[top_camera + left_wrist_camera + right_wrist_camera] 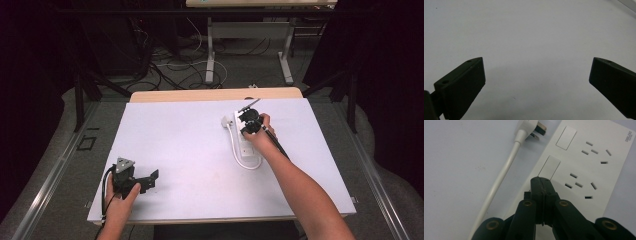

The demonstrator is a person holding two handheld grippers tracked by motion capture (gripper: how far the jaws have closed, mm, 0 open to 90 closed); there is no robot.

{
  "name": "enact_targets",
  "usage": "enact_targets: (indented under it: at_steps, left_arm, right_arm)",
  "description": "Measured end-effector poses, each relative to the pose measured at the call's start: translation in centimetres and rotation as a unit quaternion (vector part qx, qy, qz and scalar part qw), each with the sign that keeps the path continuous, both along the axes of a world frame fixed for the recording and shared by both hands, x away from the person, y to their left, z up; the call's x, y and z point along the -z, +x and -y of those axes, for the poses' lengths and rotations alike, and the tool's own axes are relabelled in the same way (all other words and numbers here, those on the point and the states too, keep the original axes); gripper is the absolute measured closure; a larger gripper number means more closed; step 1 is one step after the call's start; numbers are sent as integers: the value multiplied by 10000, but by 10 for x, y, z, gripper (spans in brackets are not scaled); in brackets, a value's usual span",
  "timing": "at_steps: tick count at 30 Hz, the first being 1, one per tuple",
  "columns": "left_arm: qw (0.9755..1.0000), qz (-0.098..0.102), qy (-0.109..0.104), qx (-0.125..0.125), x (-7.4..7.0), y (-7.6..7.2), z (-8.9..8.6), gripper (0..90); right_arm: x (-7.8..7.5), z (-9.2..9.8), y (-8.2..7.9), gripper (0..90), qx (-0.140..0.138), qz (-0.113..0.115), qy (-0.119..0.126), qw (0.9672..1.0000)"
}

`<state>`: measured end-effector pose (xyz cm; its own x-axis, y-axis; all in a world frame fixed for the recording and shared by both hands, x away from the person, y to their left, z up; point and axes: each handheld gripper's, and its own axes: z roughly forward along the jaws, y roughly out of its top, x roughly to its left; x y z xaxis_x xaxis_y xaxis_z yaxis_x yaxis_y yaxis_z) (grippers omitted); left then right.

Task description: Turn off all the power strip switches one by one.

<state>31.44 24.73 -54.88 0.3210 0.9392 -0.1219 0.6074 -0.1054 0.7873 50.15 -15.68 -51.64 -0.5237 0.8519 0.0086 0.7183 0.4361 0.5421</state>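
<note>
A white power strip (584, 167) with rocker switches and socket holes lies on the white table top (190, 145) at the right. Its white cable (499, 180) runs alongside and ends in a white plug (529, 131) lying by the strip's far end. My right gripper (541, 181) is shut, jaws pressed together with nothing between them, tips just over the strip beside a rocker switch (549, 167). From above, the right gripper (248, 120) sits over the power strip (247, 147). My left gripper (536, 72) is open over bare table; it rests at the near left (150, 177).
The table's wooden far edge (215, 94) shows beyond the white top. Behind it stand a desk frame's legs (210, 55) and loose cables (170, 70) on the floor. Dark curtains close off both sides.
</note>
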Motion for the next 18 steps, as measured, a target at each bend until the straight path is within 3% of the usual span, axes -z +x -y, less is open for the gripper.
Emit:
enact_targets:
  at_steps: [9,18]
  left_arm:
    - [10000,-20,-36,-21,0,0,0,4]
    - [10000,3,-55,-36,1,0,0,4]
  right_arm:
    - [0,-1,0,900,38,19,-6,10000]
    - [-2,-2,3,900,82,-114,-7,9999]
